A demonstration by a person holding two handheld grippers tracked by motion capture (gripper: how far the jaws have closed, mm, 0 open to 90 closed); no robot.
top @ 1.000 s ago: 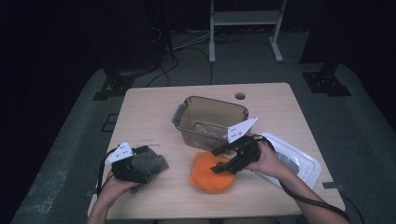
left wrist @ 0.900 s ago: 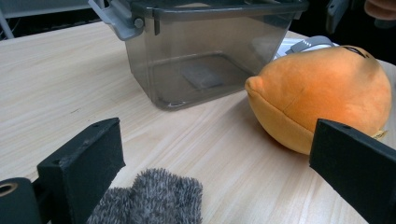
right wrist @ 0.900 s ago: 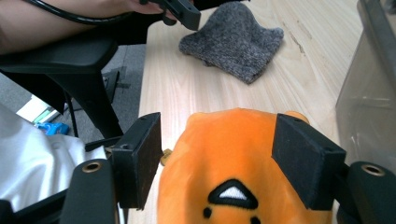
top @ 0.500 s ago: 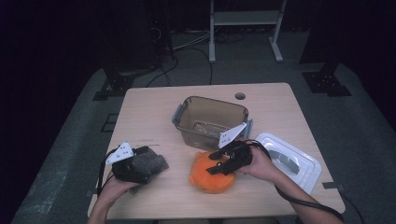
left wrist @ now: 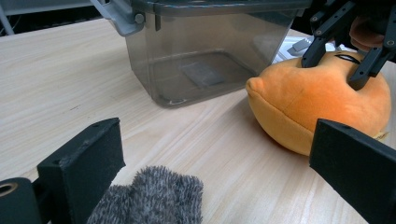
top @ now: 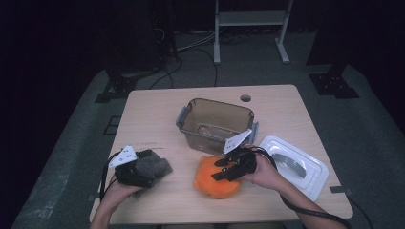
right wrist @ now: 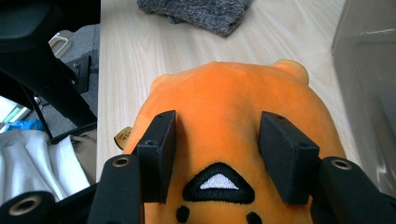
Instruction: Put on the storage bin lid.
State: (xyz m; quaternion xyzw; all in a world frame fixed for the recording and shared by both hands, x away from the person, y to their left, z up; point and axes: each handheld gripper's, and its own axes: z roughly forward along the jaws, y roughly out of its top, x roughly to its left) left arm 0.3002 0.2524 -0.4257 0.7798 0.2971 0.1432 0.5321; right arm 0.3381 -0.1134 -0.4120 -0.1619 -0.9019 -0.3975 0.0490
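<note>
Right gripper (right wrist: pixel 215 154) pinching the orange plush toy (right wrist: pixel 233 116)

Its jaws have just been closing, pads dug into the toy's top — the toy lies on the table (top: pixel 153 109), at 6 o'clock from the clear bin (top: pixel 215 121). At 9 o'clock, the left gripper (left wrist: pixel 210 168) gapes wide over a grey sock (left wrist: pixel 154 196).

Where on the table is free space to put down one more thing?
The table is bare along its far edge behind the box, and at the far left corner. It is crowded near the person: grey cloth, orange plush, white lid.
</note>
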